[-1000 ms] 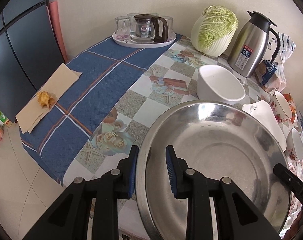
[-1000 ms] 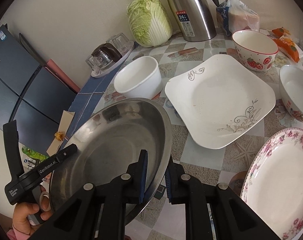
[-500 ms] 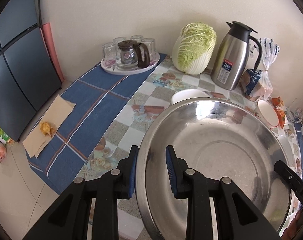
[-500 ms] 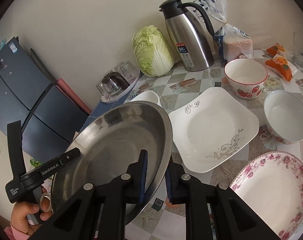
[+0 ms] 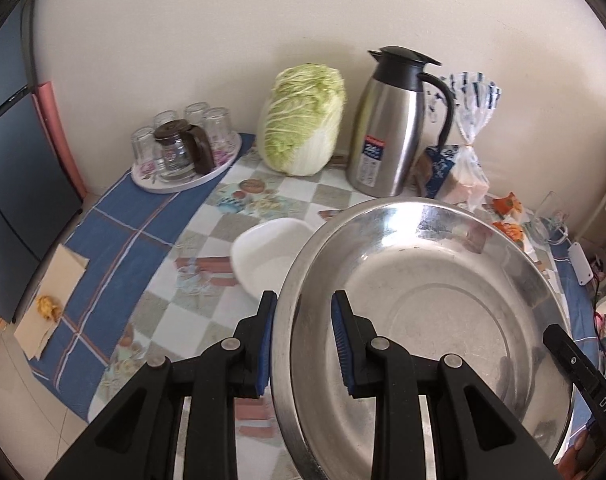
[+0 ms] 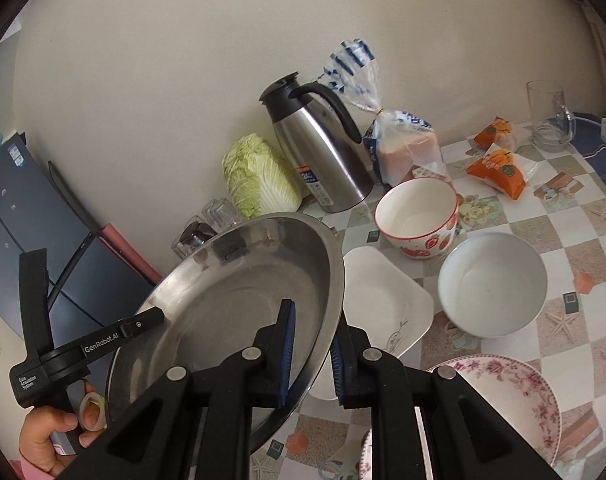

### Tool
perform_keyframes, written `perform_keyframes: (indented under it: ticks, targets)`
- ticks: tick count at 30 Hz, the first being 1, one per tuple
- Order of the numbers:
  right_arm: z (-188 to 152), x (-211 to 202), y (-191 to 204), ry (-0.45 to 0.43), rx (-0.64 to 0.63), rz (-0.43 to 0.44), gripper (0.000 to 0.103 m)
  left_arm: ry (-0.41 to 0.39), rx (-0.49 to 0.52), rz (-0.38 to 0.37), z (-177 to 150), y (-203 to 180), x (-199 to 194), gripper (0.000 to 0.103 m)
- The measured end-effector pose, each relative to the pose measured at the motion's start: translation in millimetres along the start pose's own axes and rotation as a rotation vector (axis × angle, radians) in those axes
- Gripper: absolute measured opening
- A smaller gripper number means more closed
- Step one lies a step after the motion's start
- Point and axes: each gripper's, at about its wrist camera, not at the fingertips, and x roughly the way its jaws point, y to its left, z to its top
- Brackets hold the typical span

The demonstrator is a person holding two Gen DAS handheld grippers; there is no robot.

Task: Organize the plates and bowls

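Steel basin held clear of table above square white plate, rim pinched at opposite sides by left gripper and right gripper, both narrowly closed. Rim to be kept level, grips matched; white bowl right of basin to be cleared during carry.

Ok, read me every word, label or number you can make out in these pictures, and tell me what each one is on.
"GenRobot.AI": on the arm of the left tool, seen from the right wrist.
"DAS": on the right tool's arm, cut off at the edge of the left wrist view.
"24": on the steel jug's label; the rest is too blurred.
Small white print on the left tool's handle: too small to read.
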Motion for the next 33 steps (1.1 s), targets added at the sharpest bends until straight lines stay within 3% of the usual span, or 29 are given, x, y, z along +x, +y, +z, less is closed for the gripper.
perform_keyframes:
  ticks: [14, 21, 33]
  targets:
    - [20.3, -7.9, -66.0, -0.059, 0.124, -0.125, 0.018, 0.057, 0.048, -0.084, 9.1, -62.2, 48.0, 0.028]
    - [25.8, 11.9, -80.7, -0.031, 0.141, -0.150, 0.018, 0.104, 0.035, -0.105, 11.3, -60.9, 74.2, 0.028]
    - [21.0, 57.3, -74.6, 0.074, 0.102, -0.174, 0.018, 0.182, -0.054, -0.118, 2.8, -24.4, 107.1, 0.028]
